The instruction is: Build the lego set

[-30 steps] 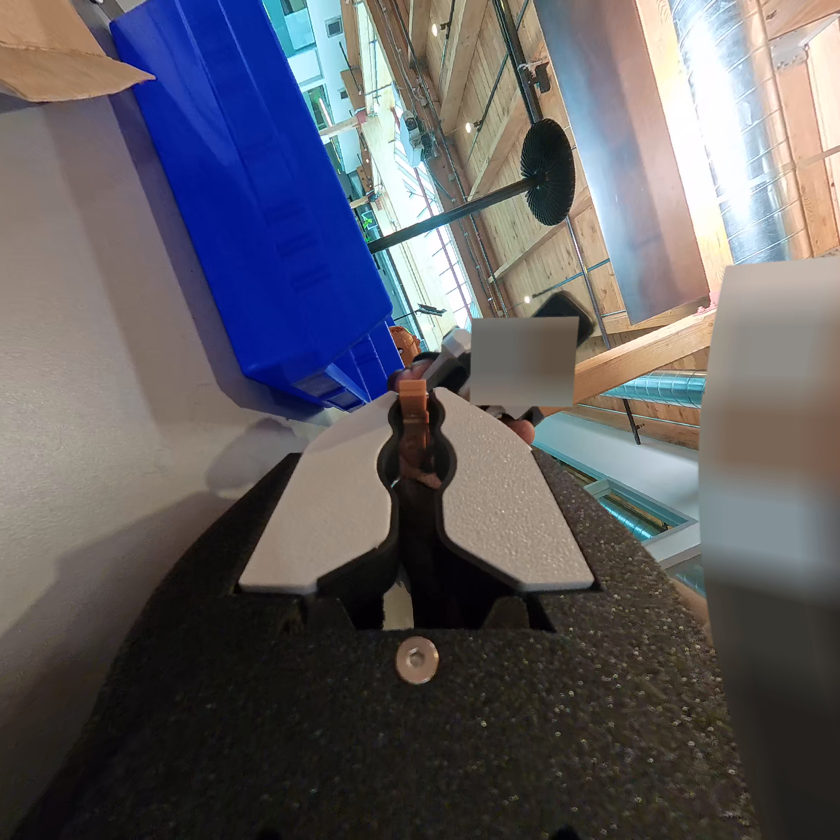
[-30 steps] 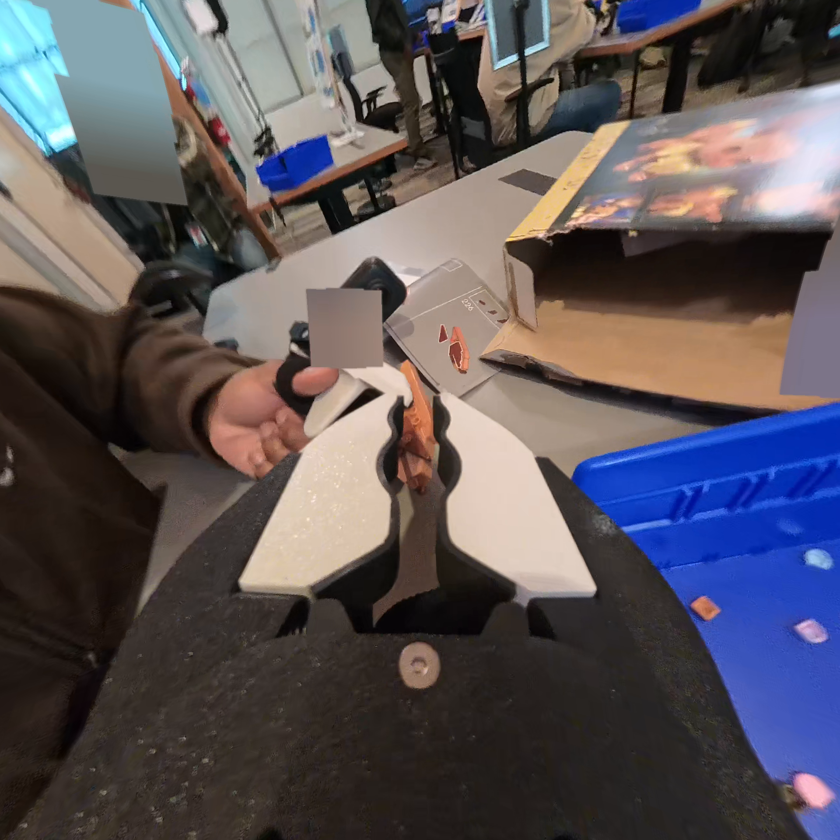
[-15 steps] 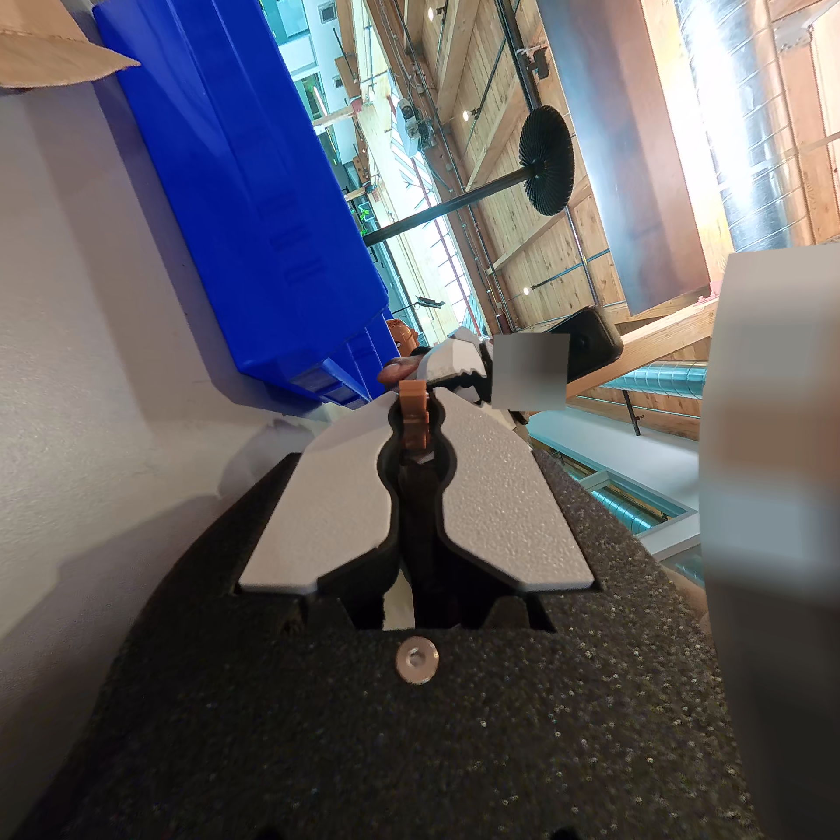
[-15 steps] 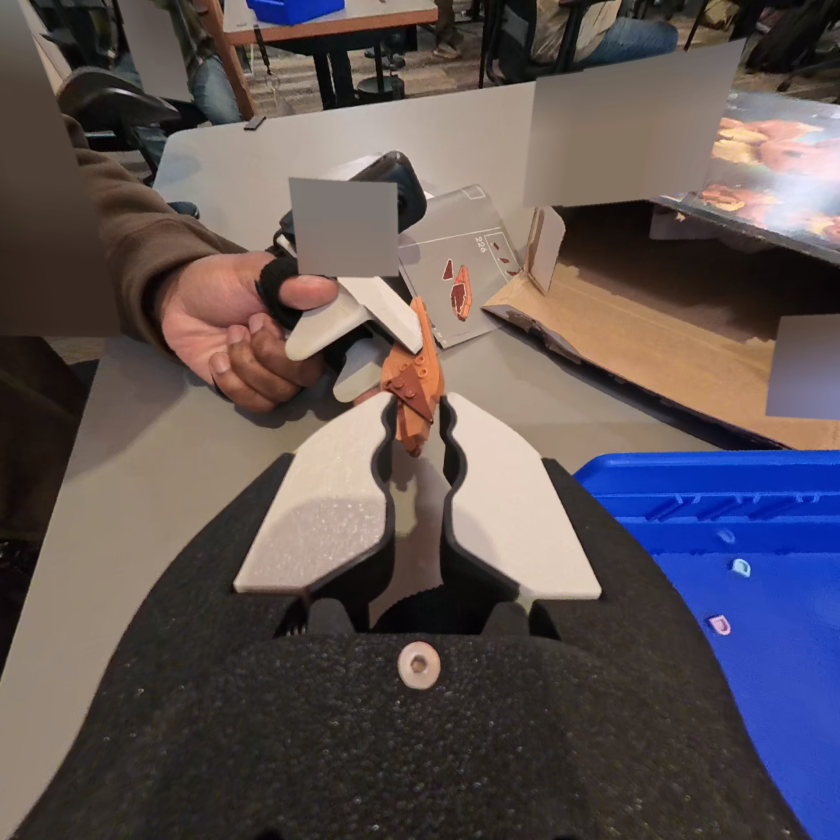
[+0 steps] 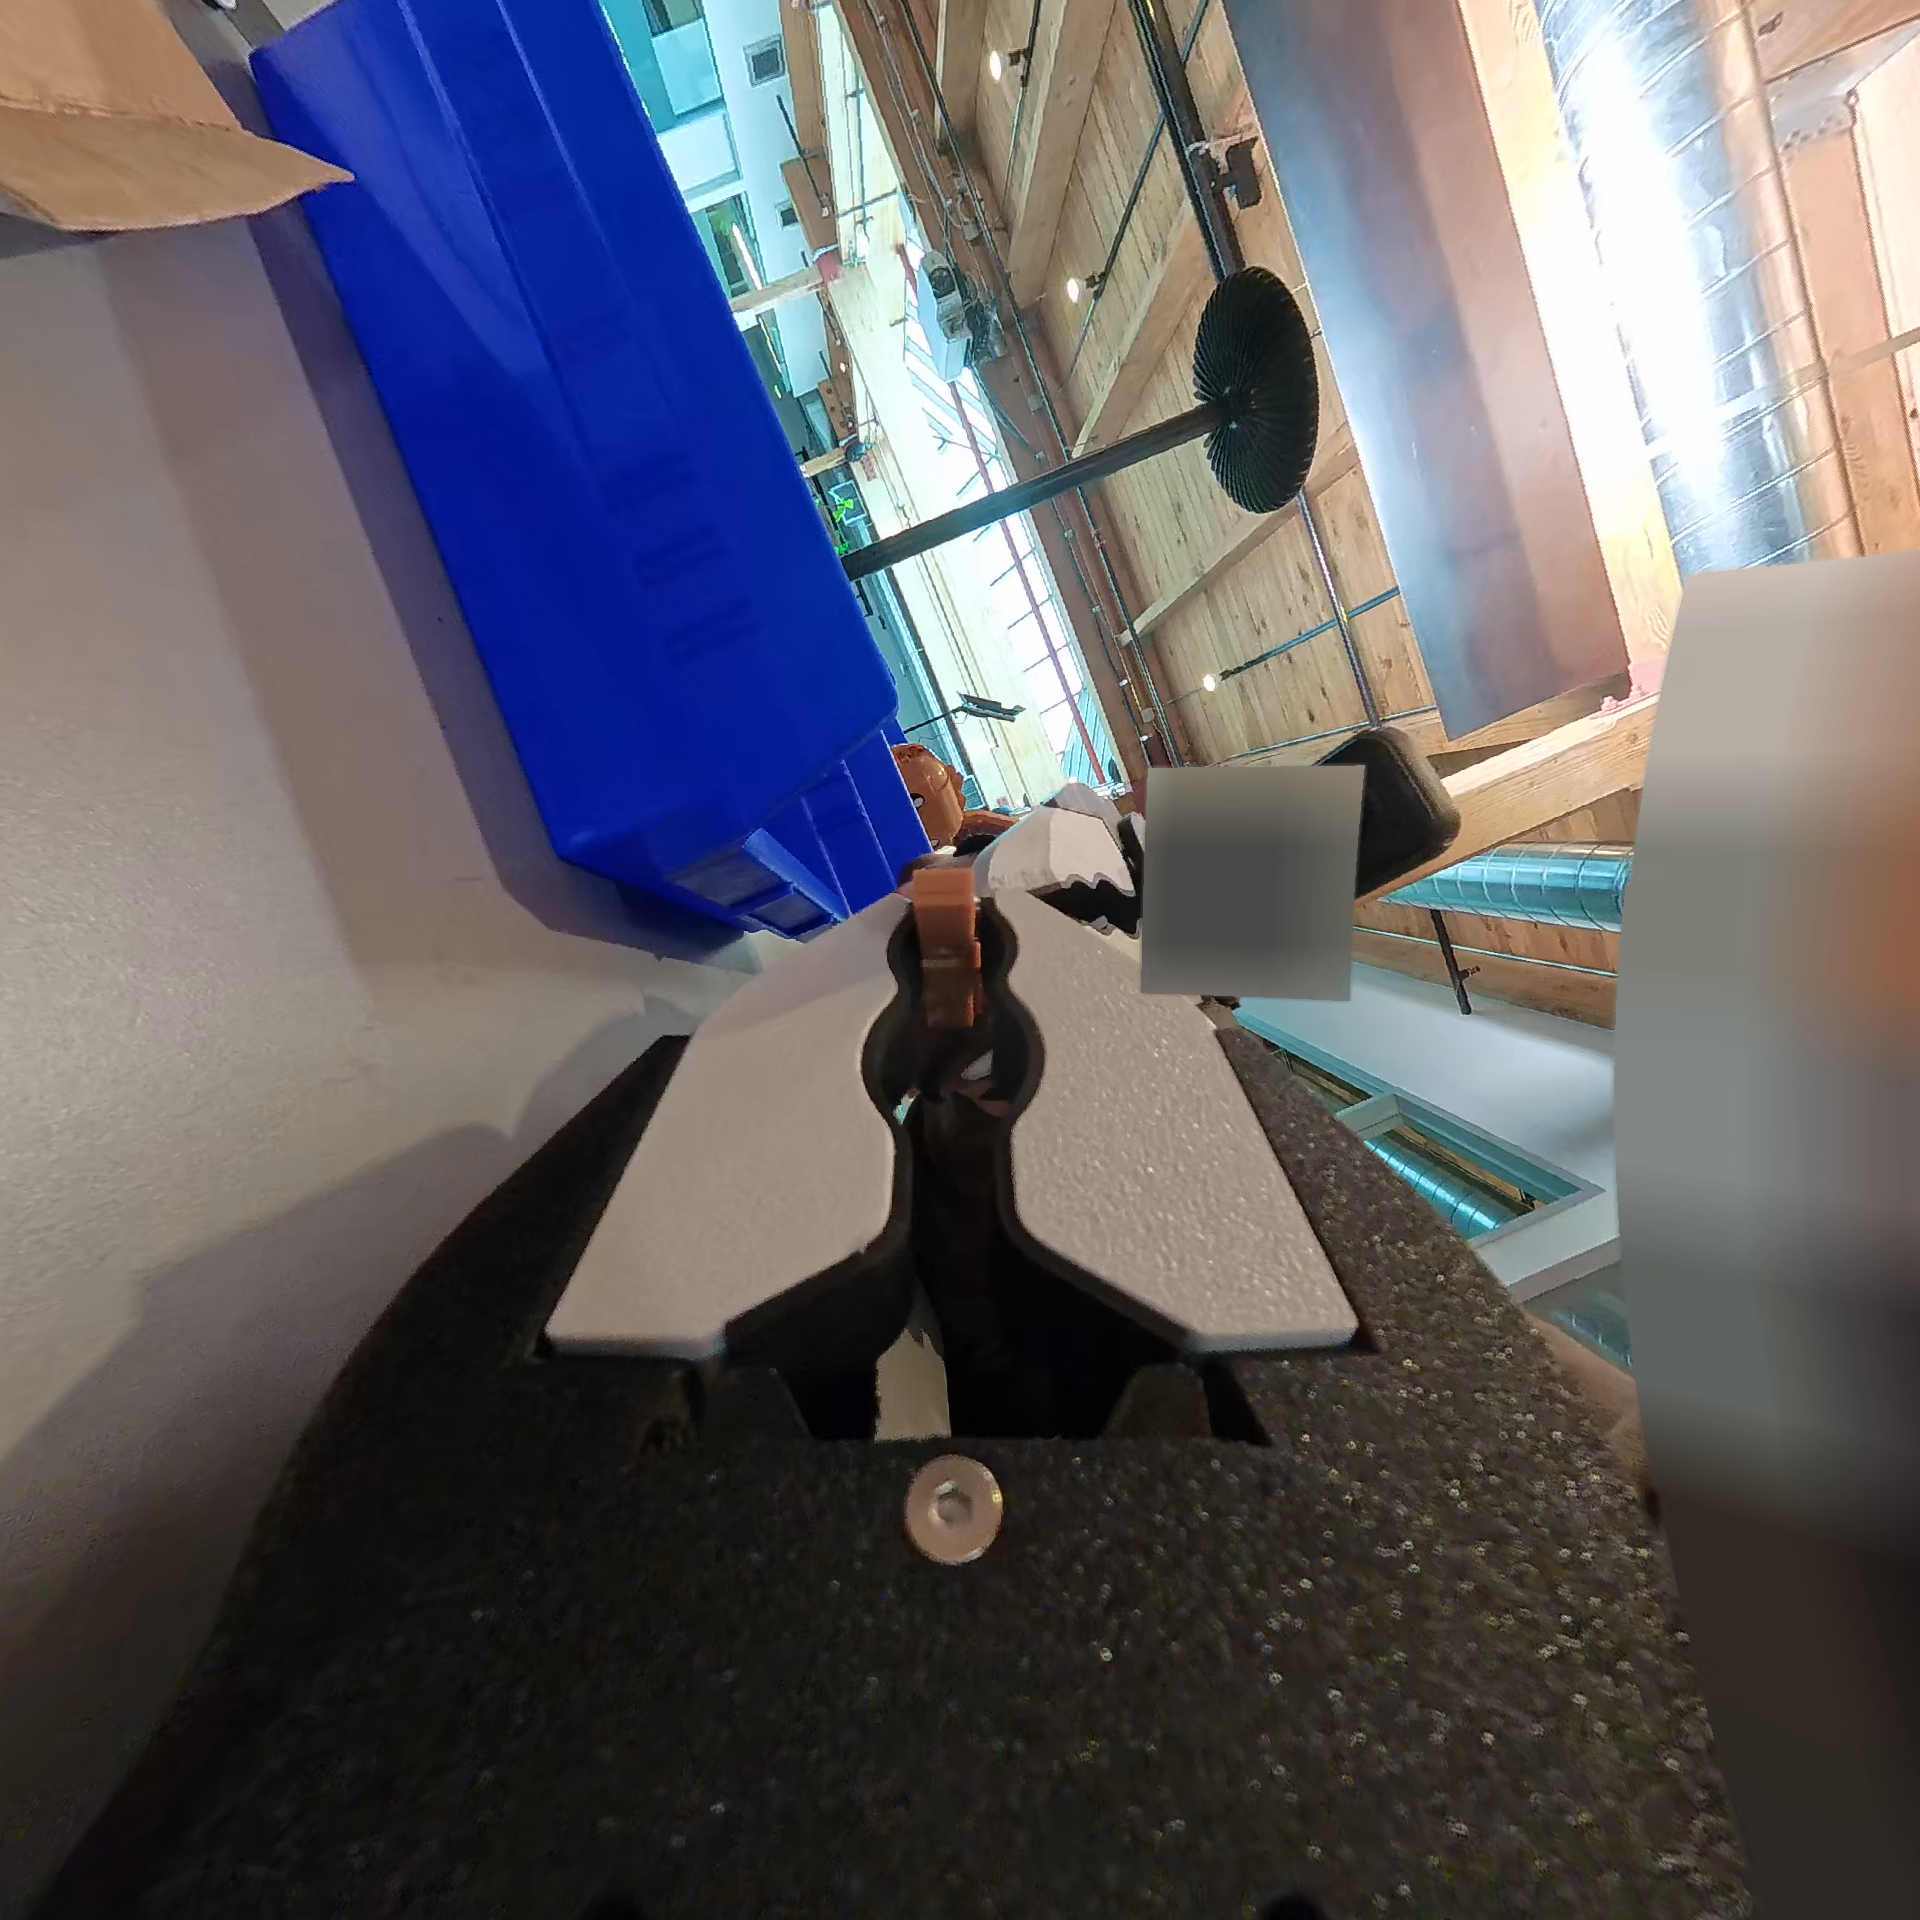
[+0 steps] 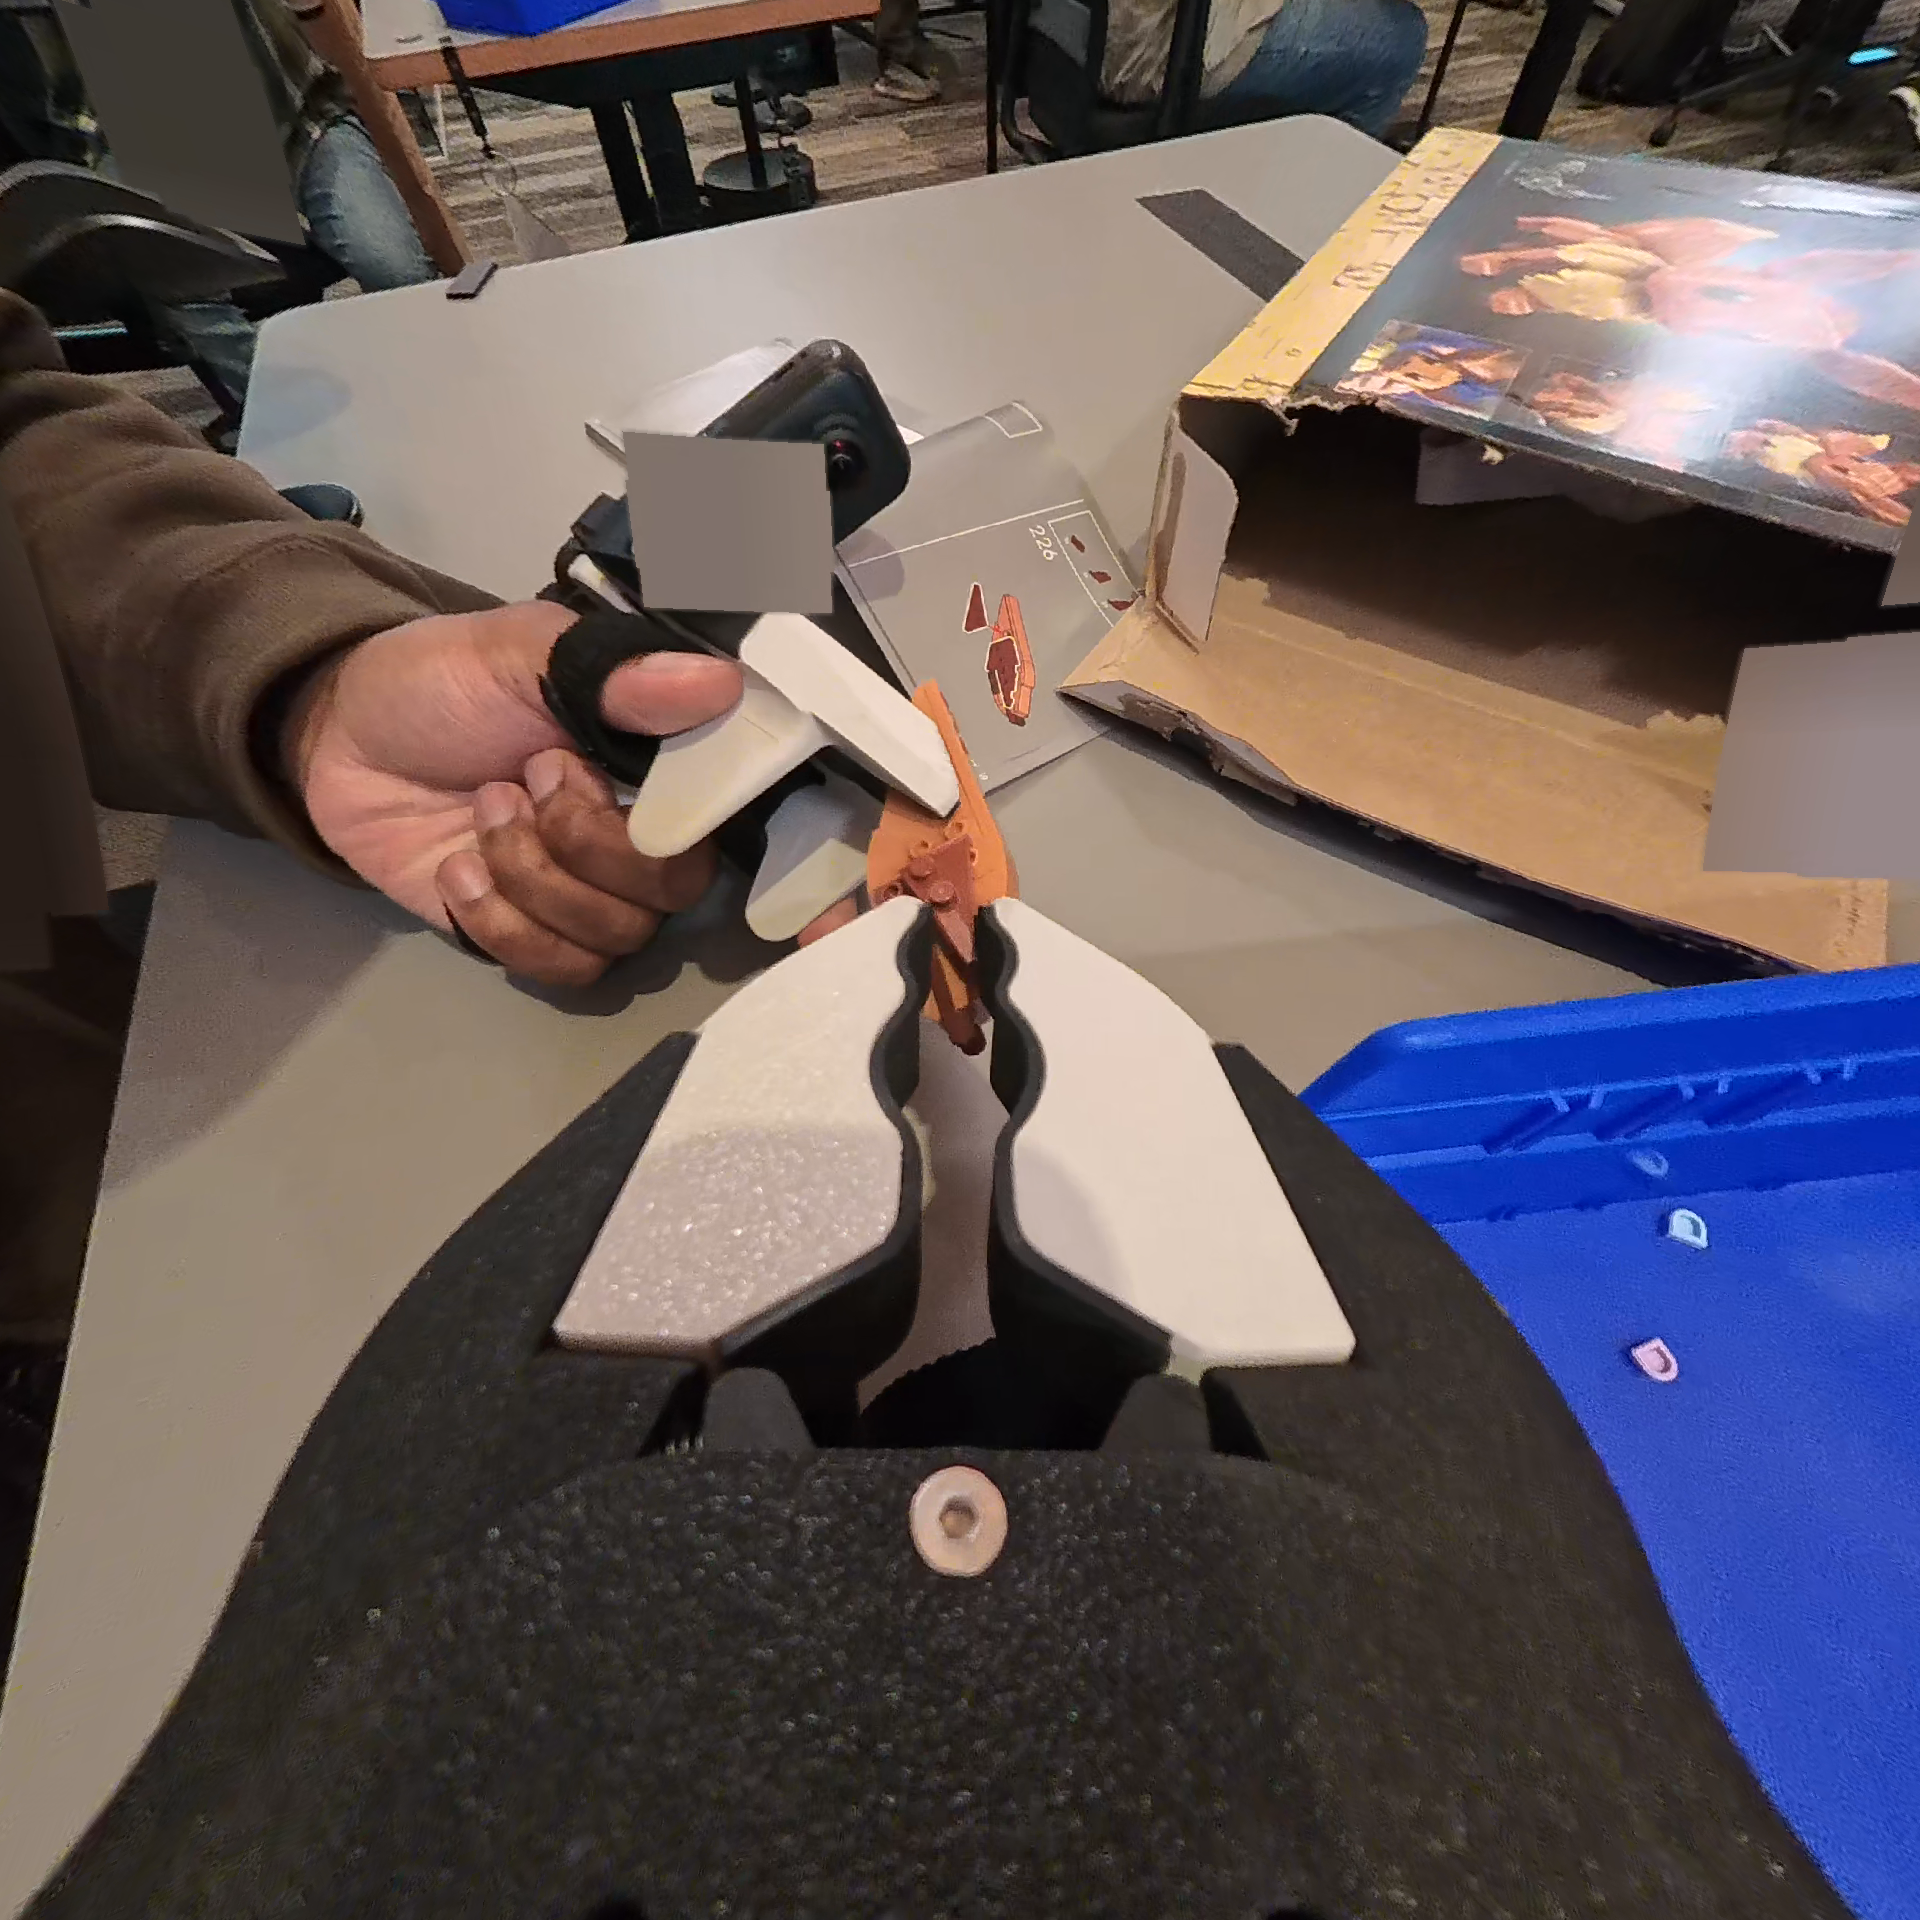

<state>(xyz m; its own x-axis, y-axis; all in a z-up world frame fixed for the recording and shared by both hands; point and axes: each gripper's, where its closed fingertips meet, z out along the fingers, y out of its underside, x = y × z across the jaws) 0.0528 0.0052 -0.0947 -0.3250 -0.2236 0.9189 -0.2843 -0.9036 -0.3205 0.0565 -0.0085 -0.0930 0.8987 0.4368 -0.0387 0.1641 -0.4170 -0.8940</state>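
Bricks (image 6: 951, 883) stuck together, orange and brown, sit up in the air over the grey table (image 6: 416, 1039), near its middle. Both of my grippers hold them at once. My left gripper (image 5: 948, 914) has its fingers close together and pinched on the thin edge of the bricks. I can see both white fingers (image 5: 800, 1091) pressing on that edge. My right gripper (image 6: 961, 914) comes at the bricks from the other side. Its fingers are close together too, and the tips squeeze the dark brown piece on the orange one. My left hand (image 6: 468, 769) is wrapped round the handle of the left gripper, with a black strap over my thumb. A blue bin (image 6: 1714, 1299) sits at the table's right edge, with small pink and pale bits in it. A torn cardboard box (image 6: 1455, 675) lies open at the far right of the table. A grey paper with brick pictures (image 6: 987, 623) lies flat beside the box.
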